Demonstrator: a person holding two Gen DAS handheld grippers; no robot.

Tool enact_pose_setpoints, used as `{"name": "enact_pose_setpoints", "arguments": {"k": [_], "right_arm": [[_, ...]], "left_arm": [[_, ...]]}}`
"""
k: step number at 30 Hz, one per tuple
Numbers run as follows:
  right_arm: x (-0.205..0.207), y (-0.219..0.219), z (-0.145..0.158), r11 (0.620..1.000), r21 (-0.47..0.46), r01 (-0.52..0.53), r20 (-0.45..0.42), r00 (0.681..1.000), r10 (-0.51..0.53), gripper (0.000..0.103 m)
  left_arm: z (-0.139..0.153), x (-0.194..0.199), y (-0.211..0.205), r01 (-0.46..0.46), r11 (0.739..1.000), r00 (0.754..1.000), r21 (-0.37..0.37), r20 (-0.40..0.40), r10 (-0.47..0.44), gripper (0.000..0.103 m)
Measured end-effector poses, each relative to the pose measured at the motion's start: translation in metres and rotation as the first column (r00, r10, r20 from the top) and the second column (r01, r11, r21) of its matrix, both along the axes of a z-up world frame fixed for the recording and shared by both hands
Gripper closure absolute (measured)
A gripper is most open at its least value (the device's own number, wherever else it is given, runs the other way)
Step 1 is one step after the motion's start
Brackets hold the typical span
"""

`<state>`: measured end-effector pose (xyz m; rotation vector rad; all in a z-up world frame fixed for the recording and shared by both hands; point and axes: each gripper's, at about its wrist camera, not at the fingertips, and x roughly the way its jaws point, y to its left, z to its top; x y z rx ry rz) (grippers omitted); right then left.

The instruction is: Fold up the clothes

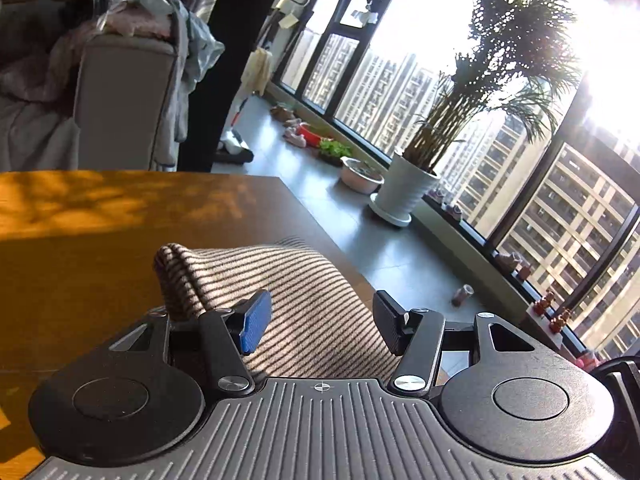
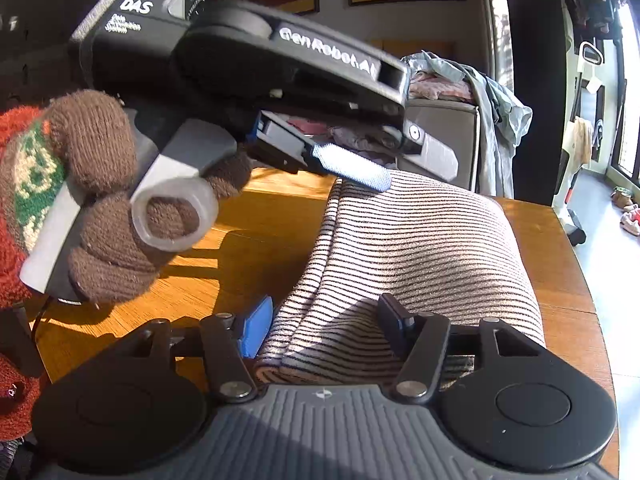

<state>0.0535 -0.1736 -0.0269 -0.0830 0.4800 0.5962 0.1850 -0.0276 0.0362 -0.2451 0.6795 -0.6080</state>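
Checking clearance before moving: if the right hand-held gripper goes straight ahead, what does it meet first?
Probably the striped garment, folded on the table; it already lies between the right hand-held gripper's open jaws.

We are looking at a striped garment (image 2: pixel 420 248) of soft ribbed knit cloth lying on a table (image 2: pixel 256 248) of smooth, faintly glossy wood. Beside the garment, a hand (image 2: pixel 100 200) is wearing a fuzzy knitted wool glove, and the grippers' (image 1: pixel 320 320) bodies are showing matt black plastic.
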Motion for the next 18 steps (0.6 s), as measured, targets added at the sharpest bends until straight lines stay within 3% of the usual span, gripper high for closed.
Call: {"name": "enact_pose_setpoints", "arguments": {"k": [3,7,10,13,18], "right_arm": [[-0.005,-0.014,0.013,0.999,0.002,0.037,0.046,0.998,-0.037,0.0],[0.0,-0.04,0.023,0.991,0.032,0.129,0.054,0.99,-0.13,0.0],[0.021,-0.06,0.018,0.972,0.098,0.213,-0.052,0.977,-0.208,0.0],[0.042,-0.068,0.0,0.951,0.101,0.291,-0.184,0.945,-0.269,0.0],[0.048,-0.079,-0.023,0.927,0.186,0.327,-0.32,0.912,-0.257,0.0]], "left_arm": [[-0.014,0.009,0.001,-0.003,1.0,1.0,0.002,-0.018,0.003,0.043],[-0.015,0.01,0.005,0.008,1.0,1.0,-0.007,-0.03,-0.008,0.043],[-0.018,0.009,0.006,0.01,1.0,1.0,-0.006,-0.028,-0.01,0.043],[-0.02,0.008,0.008,0.013,1.0,1.0,-0.005,-0.026,-0.013,0.043],[-0.022,0.004,0.012,0.02,1.0,0.999,-0.004,-0.026,-0.02,0.043]]}}
